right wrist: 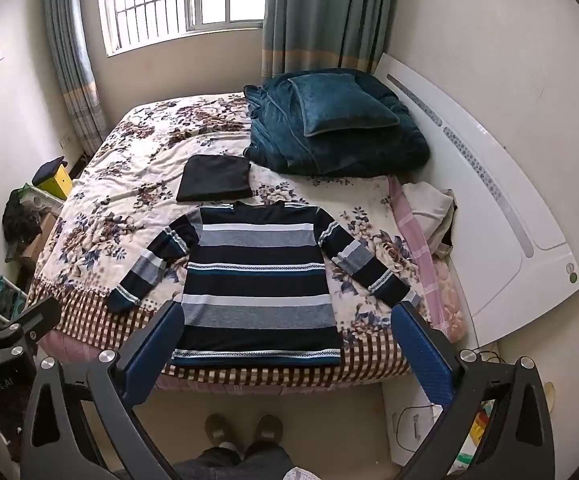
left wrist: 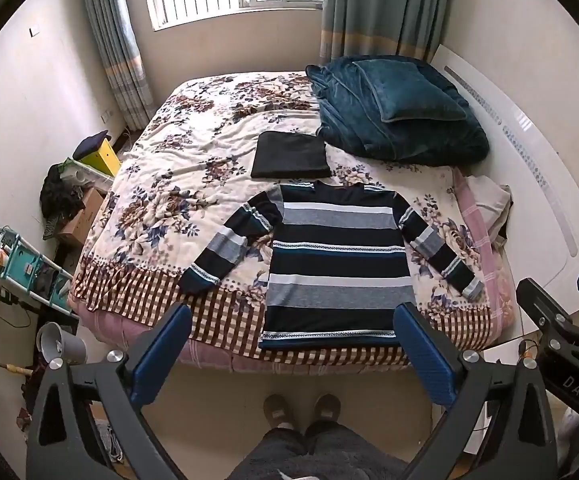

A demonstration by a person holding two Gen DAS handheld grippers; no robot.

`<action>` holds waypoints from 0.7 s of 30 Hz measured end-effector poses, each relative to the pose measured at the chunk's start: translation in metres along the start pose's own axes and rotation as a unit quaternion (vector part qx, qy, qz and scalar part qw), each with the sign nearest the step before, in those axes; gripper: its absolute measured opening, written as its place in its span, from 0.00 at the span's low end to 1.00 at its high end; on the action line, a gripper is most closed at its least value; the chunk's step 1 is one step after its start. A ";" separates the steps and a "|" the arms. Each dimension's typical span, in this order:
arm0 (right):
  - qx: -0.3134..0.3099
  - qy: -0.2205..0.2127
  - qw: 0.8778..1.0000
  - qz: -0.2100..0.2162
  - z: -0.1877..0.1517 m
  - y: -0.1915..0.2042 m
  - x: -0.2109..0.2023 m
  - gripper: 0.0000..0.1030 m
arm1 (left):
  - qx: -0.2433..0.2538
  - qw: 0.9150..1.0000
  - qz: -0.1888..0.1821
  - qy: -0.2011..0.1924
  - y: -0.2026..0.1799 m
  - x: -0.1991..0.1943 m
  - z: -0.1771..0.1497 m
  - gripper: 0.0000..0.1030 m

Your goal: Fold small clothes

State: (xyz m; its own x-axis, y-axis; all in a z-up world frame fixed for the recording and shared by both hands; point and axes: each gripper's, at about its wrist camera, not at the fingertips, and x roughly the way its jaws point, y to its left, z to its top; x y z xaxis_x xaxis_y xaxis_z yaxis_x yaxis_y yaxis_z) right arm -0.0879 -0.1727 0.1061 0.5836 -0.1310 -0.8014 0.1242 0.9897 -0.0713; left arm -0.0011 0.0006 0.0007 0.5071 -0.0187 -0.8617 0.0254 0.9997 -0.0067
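Note:
A striped long-sleeved sweater [left wrist: 337,260] in navy, grey, white and teal lies flat on the bed, sleeves spread, hem toward me; it also shows in the right wrist view [right wrist: 259,276]. A folded black garment [left wrist: 291,155] lies just behind its collar, also in the right wrist view [right wrist: 215,178]. My left gripper [left wrist: 293,320] is open and empty, held above the bed's near edge in front of the hem. My right gripper [right wrist: 287,316] is open and empty at the same height. The right gripper shows at the left wrist view's right edge [left wrist: 561,296].
The bed has a floral blanket [left wrist: 193,184] with a checked border. A teal quilt and pillow [left wrist: 397,112] sit at the back right by the white headboard [right wrist: 489,208]. Boxes, a rack [left wrist: 29,268] and clutter stand left of the bed. My feet [left wrist: 301,404] are on the floor.

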 end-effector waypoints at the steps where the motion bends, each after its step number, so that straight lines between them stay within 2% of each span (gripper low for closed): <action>1: 0.000 0.000 1.000 0.000 0.000 0.000 0.000 1.00 | 0.000 1.000 0.001 0.000 0.000 0.000 0.000 1.00; 3: 0.000 0.000 1.000 -0.001 0.000 0.000 -0.001 1.00 | -0.001 1.000 0.001 0.000 -0.003 -0.004 0.008 1.00; 21: -0.002 -0.001 1.000 -0.002 0.002 0.000 -0.006 1.00 | -0.001 1.000 0.000 -0.004 0.000 -0.008 0.013 1.00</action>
State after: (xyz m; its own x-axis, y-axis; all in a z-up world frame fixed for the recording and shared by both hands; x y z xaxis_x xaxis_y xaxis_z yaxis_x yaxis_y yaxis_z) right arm -0.0899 -0.1716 0.1116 0.5851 -0.1355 -0.7995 0.1239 0.9893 -0.0769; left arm 0.0063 0.0007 0.0138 0.5147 -0.0194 -0.8572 0.0247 0.9997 -0.0078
